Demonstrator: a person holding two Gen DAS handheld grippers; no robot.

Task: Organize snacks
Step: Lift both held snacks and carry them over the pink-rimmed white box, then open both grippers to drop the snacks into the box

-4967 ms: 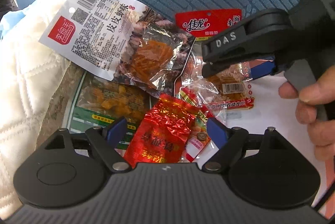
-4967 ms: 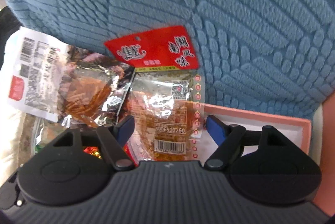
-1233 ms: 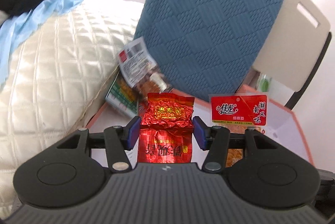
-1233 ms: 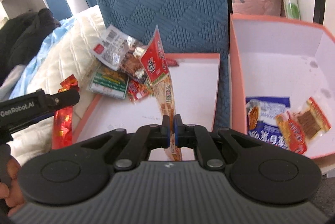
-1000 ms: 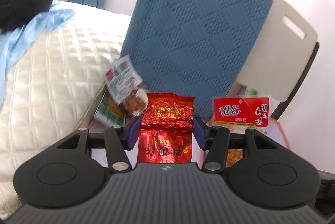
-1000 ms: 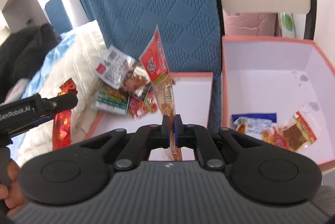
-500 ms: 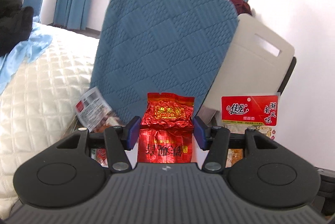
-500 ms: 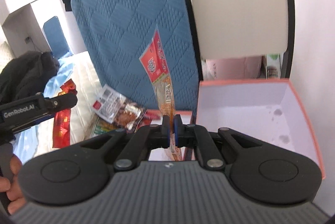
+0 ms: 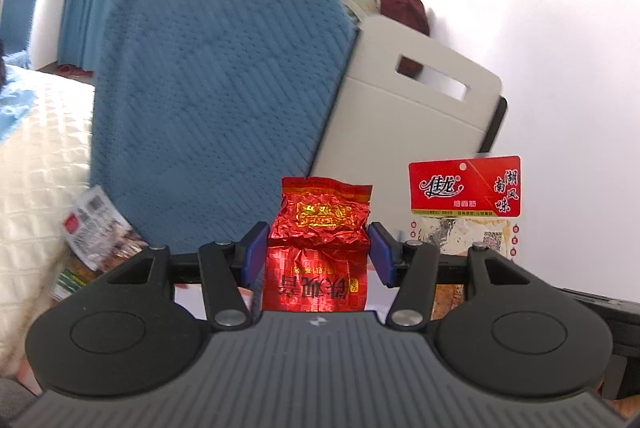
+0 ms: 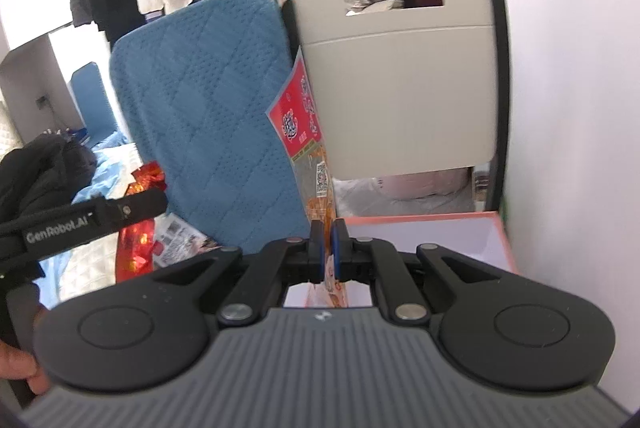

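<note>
Care now means keeping the left gripper [image 9: 318, 254] clamped on the red foil packet [image 9: 319, 244] and the right gripper [image 10: 324, 248] pinching the red-topped spicy strip packet [image 10: 306, 147] until both hang over the pink box [image 10: 496, 228].

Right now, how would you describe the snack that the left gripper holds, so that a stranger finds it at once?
Find the big blue quilted cushion; low in front of it, the left gripper is shut on a crinkled red foil packet. Unlike the flat, red-headed clear packet beside it, which the right gripper pinches, it is bulging, all red foil, with gold print.
</note>
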